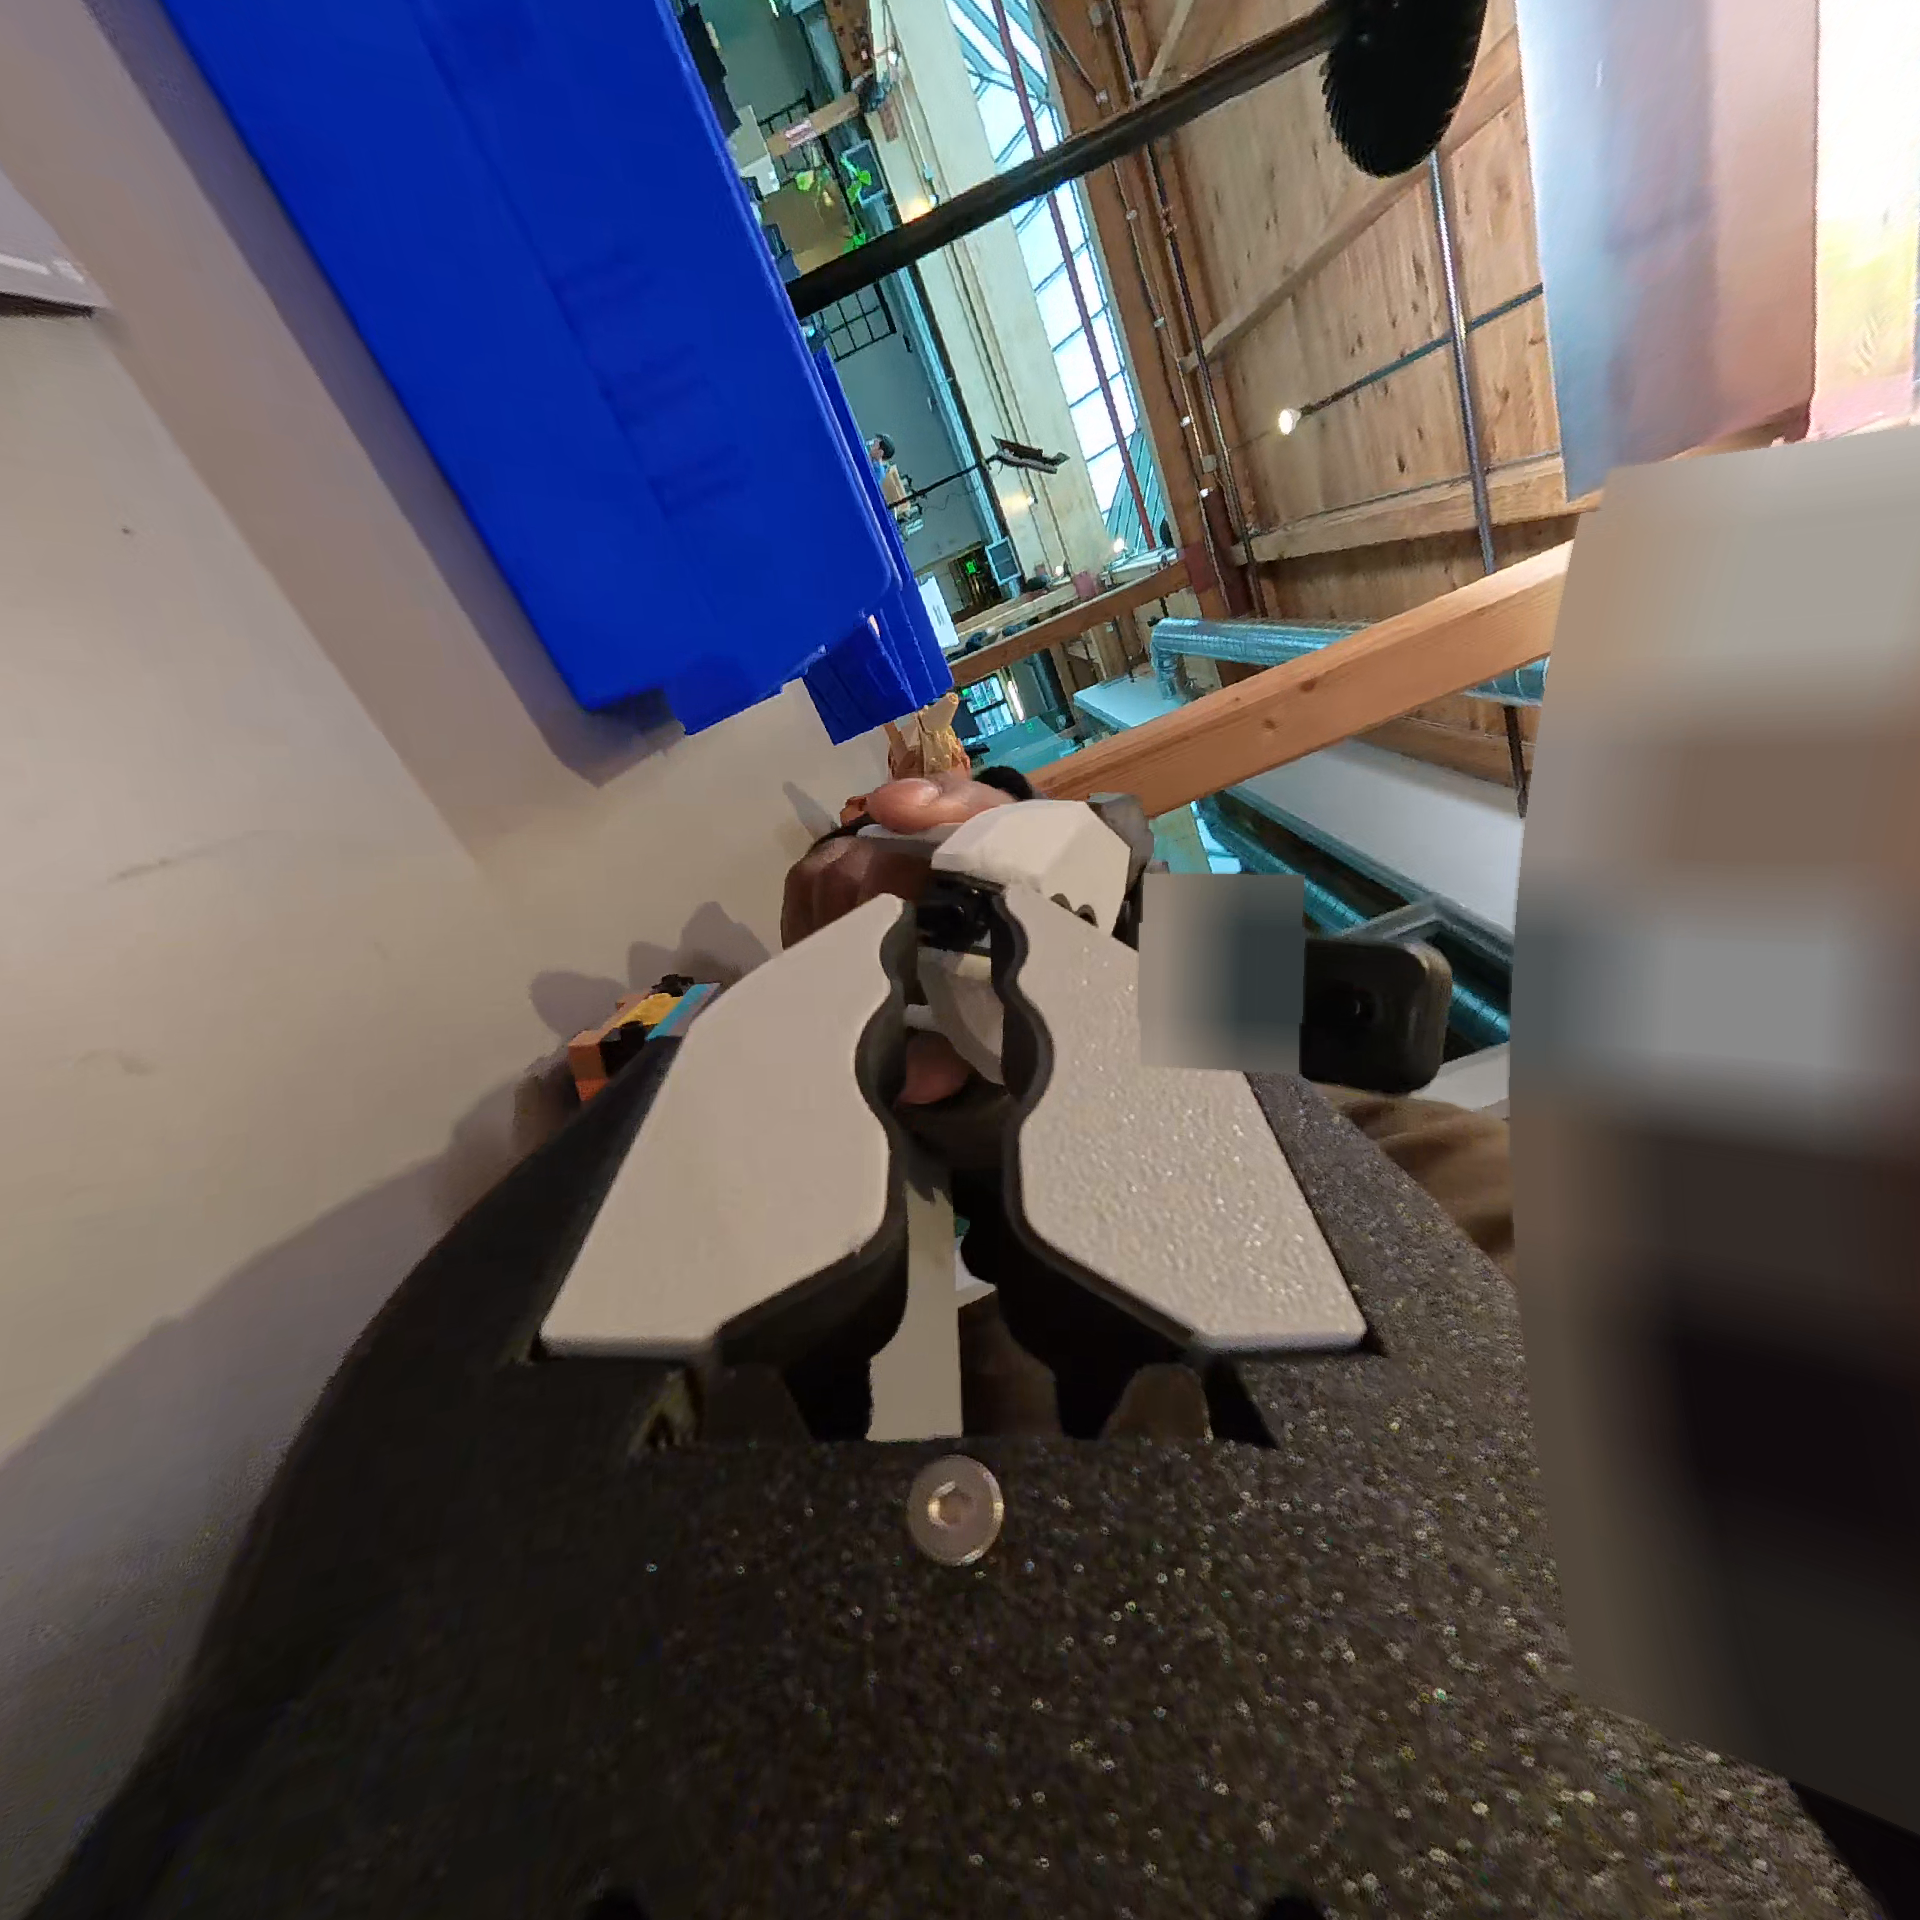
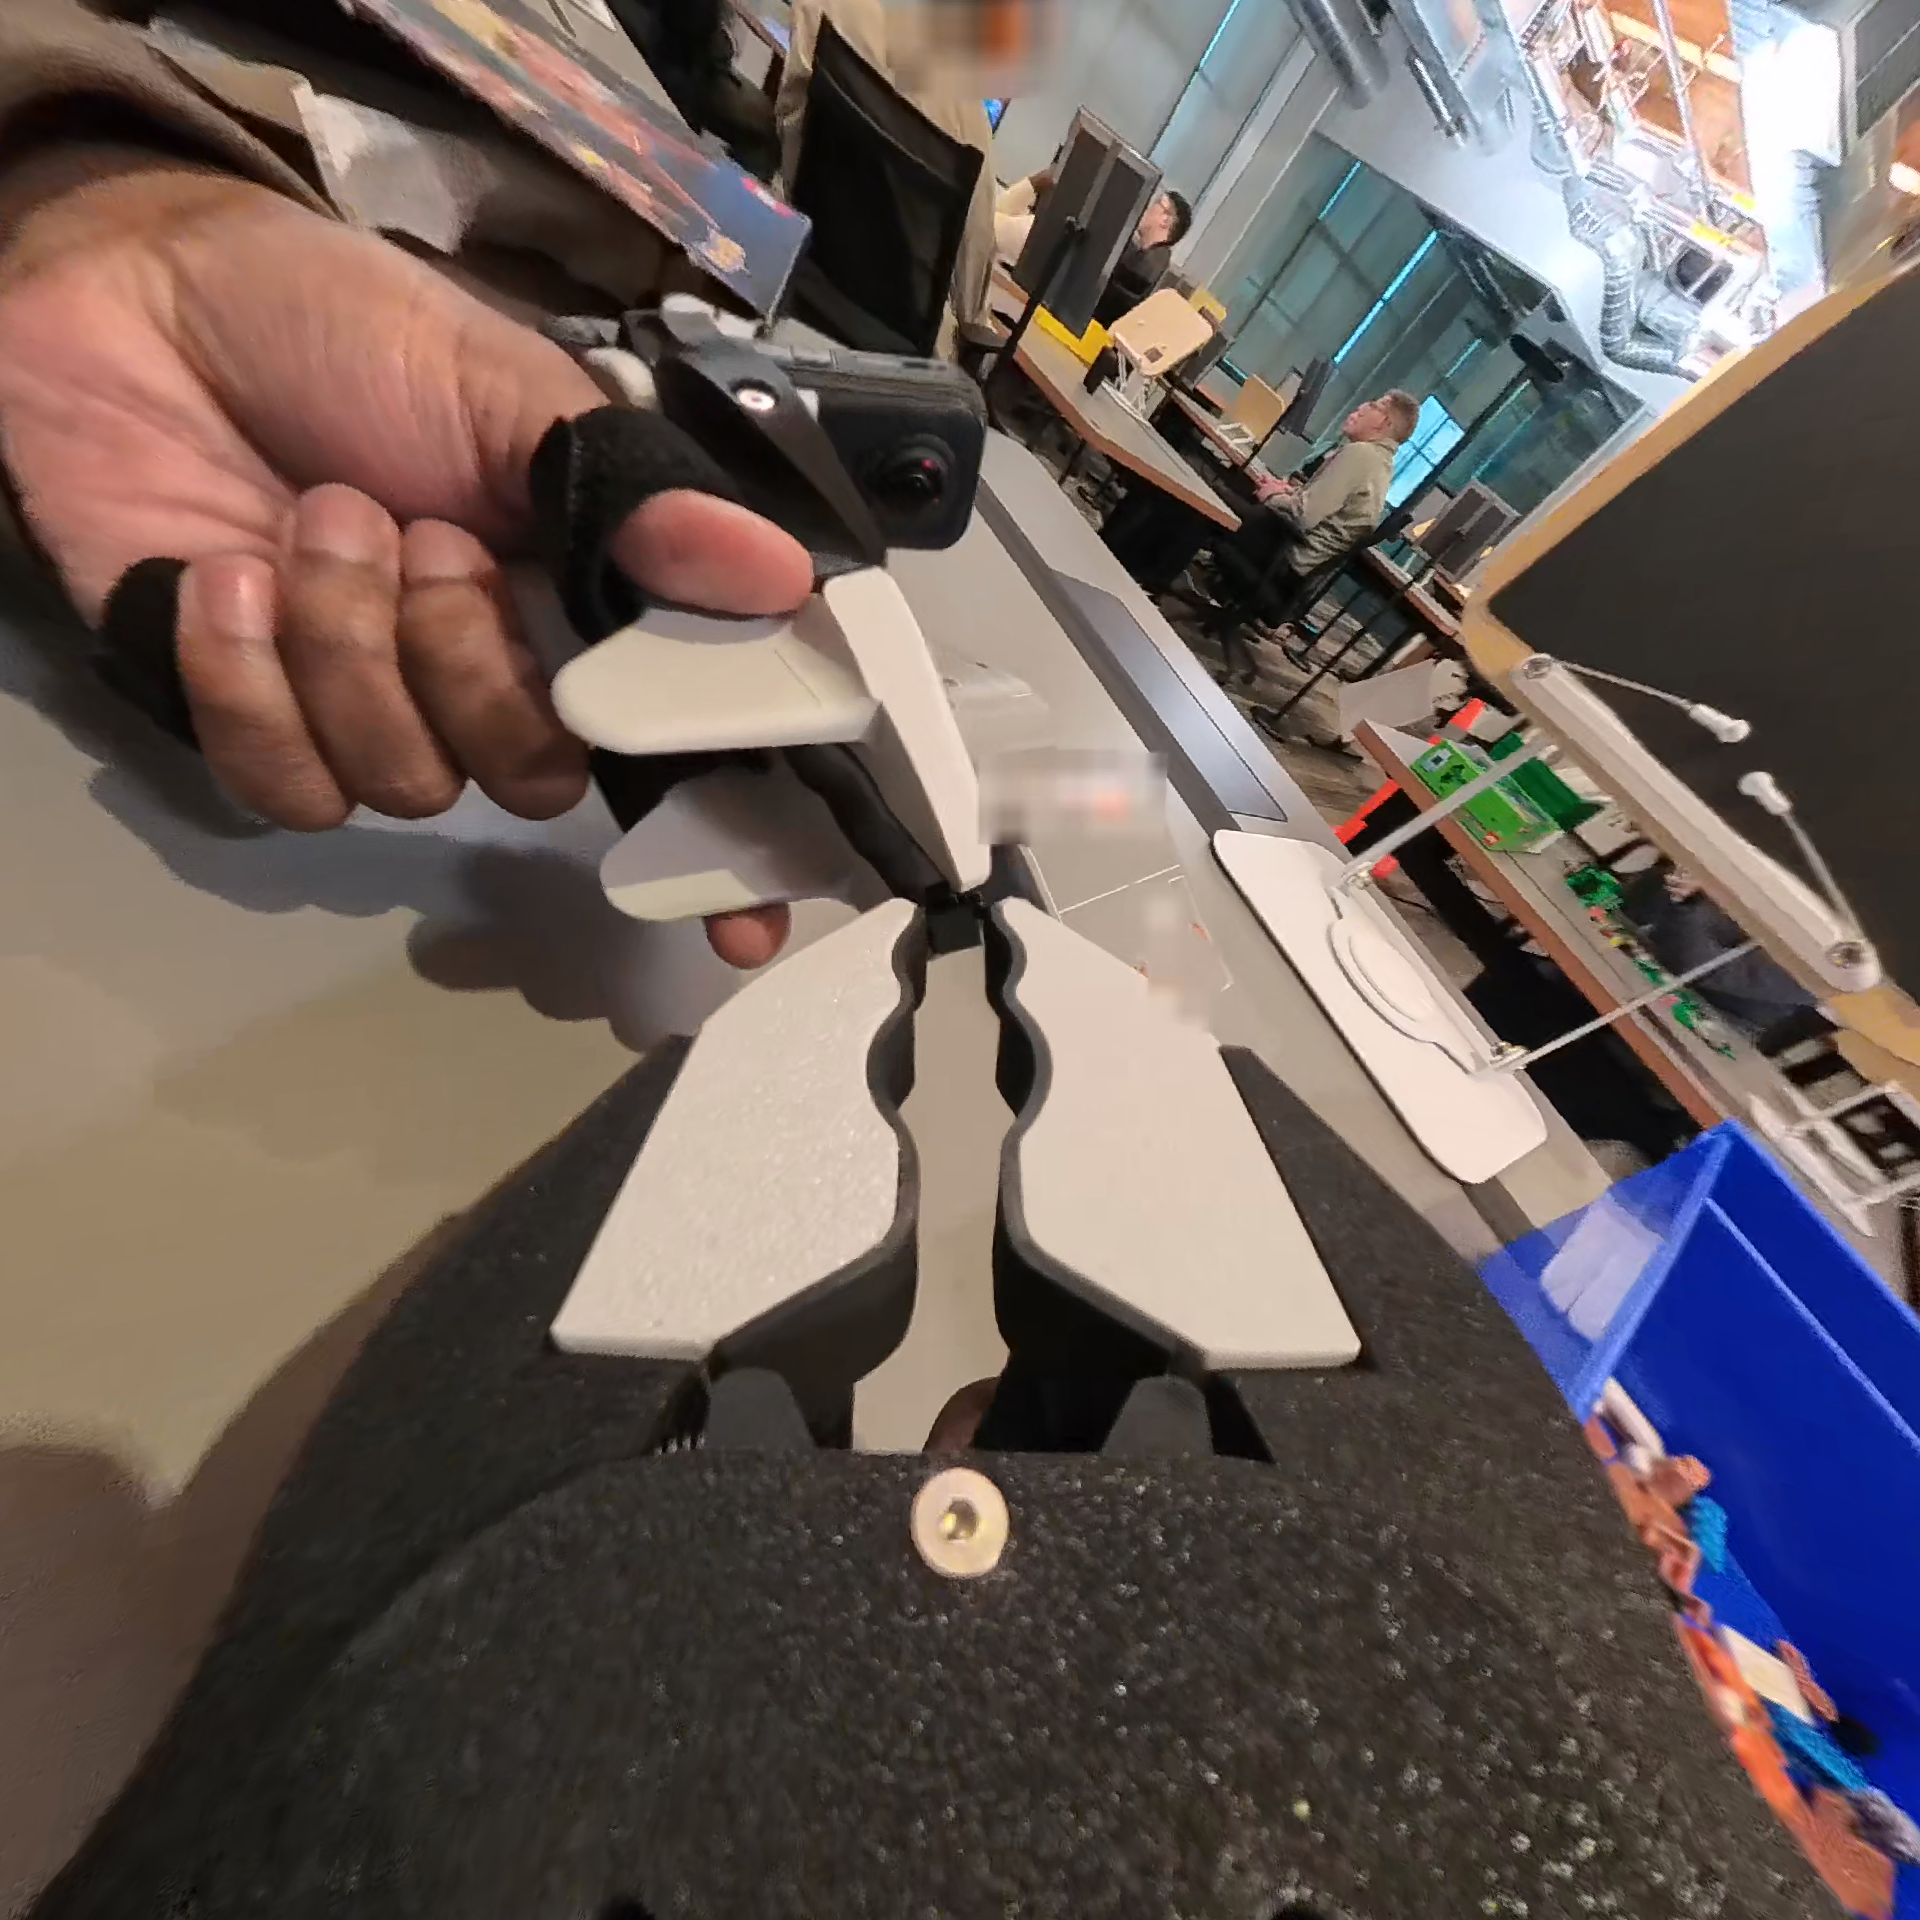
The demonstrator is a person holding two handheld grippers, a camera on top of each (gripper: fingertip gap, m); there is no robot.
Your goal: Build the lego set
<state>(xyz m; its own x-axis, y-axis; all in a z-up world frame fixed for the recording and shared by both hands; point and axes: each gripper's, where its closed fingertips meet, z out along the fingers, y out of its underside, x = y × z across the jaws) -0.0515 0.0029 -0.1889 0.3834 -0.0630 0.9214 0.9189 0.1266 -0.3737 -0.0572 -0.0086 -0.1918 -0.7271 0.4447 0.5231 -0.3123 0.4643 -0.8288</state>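
Between the claws — both clamped on one small black piece (image 2: 954,923) — blue bin (image 1: 540,343) beside.

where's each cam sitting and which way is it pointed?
Left wrist view: on the left gripper, rolled sideways, facing the right gripper, blue plastic bin, small orange lego build.
Right wrist view: on the right gripper, facing the left gripper, bare hand, grey table.
Shared: both tips pinch one small black lego piece; blue bin.
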